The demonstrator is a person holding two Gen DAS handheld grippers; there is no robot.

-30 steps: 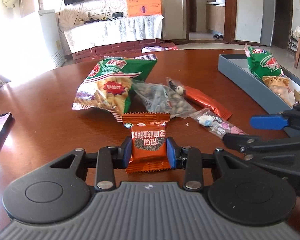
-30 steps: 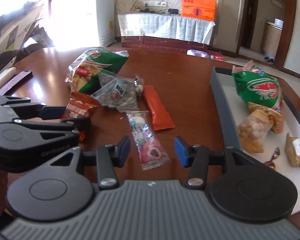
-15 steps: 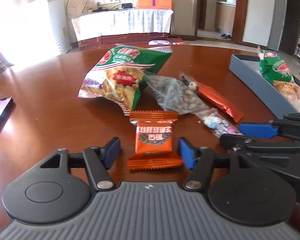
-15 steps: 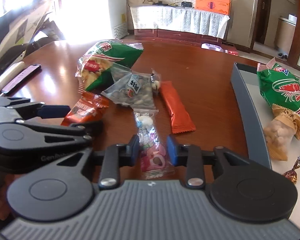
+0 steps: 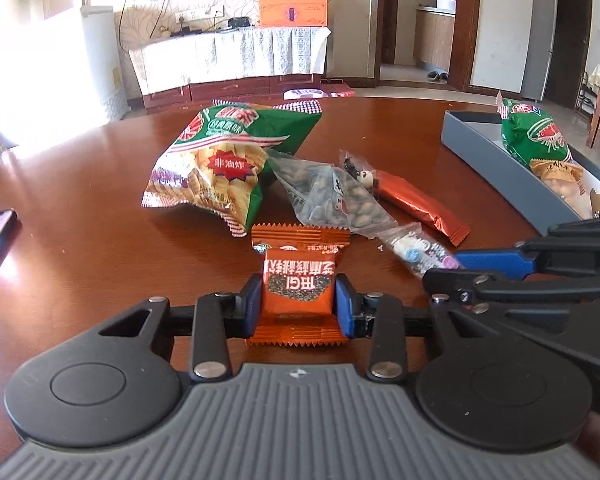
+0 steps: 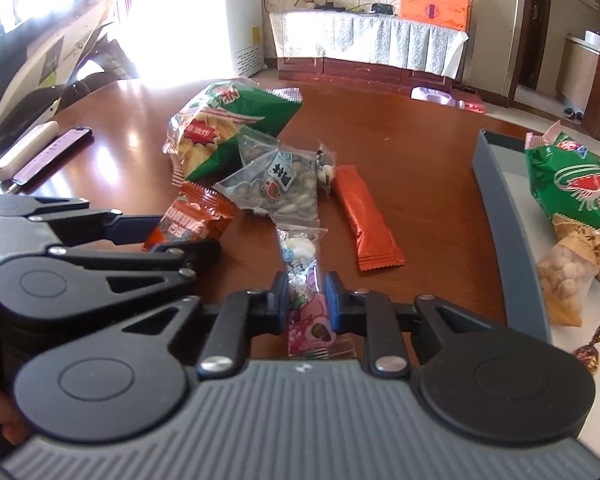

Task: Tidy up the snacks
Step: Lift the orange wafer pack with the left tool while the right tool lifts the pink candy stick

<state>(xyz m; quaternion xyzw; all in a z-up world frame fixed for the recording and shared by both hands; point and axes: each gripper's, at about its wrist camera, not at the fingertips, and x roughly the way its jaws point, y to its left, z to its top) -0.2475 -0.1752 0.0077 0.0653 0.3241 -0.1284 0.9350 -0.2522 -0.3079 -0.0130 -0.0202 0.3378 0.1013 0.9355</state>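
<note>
Whereas half a second ago the left gripper (image 5: 296,300) stood open, its blue pads now pinch the orange foil snack packet (image 5: 298,286) between them. Right gripper (image 6: 307,300) stays clamped on the clear candy sachet (image 6: 306,300). Both ready for the grey tray (image 6: 508,216) rightward.

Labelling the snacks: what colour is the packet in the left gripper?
Orange packet, with a dark speckled label panel; clearest in the left wrist view.

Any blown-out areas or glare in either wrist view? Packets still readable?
Left wrist: left edge blown out by window light, orange packet sharp between the left gripper fingers. Right wrist: upper left blown out, glare streaks on the table, candy packet in the right gripper clear.
</note>
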